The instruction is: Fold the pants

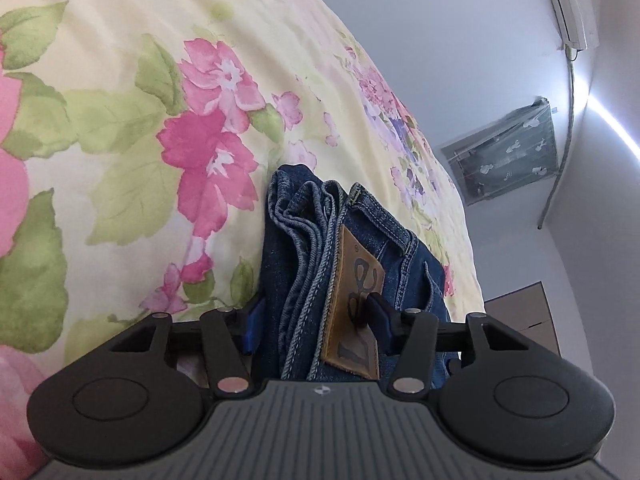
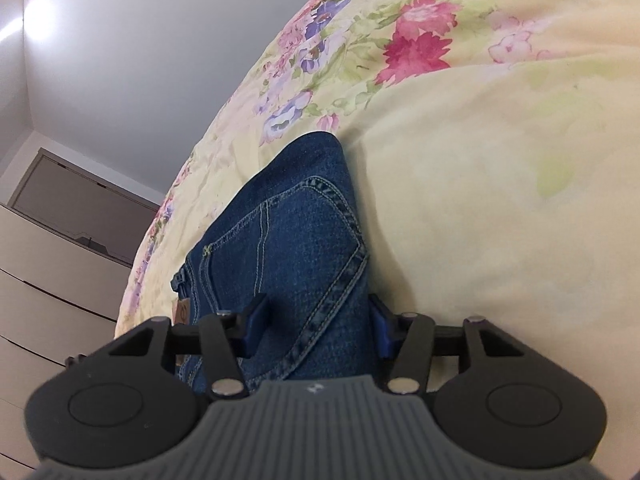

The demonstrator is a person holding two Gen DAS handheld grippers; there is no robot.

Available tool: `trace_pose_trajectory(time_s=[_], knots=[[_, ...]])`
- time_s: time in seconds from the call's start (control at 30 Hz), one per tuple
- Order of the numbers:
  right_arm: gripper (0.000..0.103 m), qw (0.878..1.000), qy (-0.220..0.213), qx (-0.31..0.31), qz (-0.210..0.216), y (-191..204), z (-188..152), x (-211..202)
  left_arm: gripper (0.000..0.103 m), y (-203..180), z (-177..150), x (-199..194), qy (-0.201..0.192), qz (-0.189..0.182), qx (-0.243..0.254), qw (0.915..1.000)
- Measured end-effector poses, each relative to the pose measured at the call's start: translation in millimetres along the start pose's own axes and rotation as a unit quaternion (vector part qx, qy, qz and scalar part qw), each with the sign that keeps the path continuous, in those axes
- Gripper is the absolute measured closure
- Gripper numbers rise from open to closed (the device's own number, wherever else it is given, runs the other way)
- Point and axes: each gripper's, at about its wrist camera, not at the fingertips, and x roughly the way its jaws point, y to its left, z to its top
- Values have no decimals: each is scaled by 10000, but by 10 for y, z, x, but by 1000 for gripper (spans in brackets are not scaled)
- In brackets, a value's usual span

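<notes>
A floral bedspread (image 1: pixel 132 128), an air conditioner (image 1: pixel 568 0) and a grey drawer cabinet (image 2: pixel 52 264).

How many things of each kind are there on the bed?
Jeans: 1
Tongs: 2, left and right
Flowery bedspread: 1
Total: 4

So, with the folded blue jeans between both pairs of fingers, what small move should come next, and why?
Probably lower the folded blue denim jeans onto the floral yellow bedsheet and let go. The left hand-held gripper spans the layered bundle at its brown leather patch; the right hand-held gripper spans the pocket side. The fold looks complete.
</notes>
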Motion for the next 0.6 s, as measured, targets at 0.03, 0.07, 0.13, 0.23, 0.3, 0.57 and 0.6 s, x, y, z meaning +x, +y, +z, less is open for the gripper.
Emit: trace_pose_trajectory(time_s=[0.03,0.07,0.13,0.23,0.3,0.57,0.6], knots=[[60,10000,9,33,63,-25,11,9,49,4,3,9,12,-14,30,10000],[61,9999,15,44,102,-33,8,2,50,13,14,13,29,-29,49,10000],[66,9999,19,1,119,-23,-2,-9,55,-9,15,-1,25,-5,81,10000],[71,9999,4,-149,26,72,-16,-33,60,-183,-12,-38,-82,256,372,9989],[76,9997,-21,-247,-57,136,-5,-49,64,-298,-35,-69,-141,422,581,9973],[87,9973,-110,-688,-221,627,12,-241,73,-610,-54,-274,-276,639,905,9935],[87,9968,-121,-747,-247,702,5,-271,74,-636,-62,-323,-300,632,912,9934]])
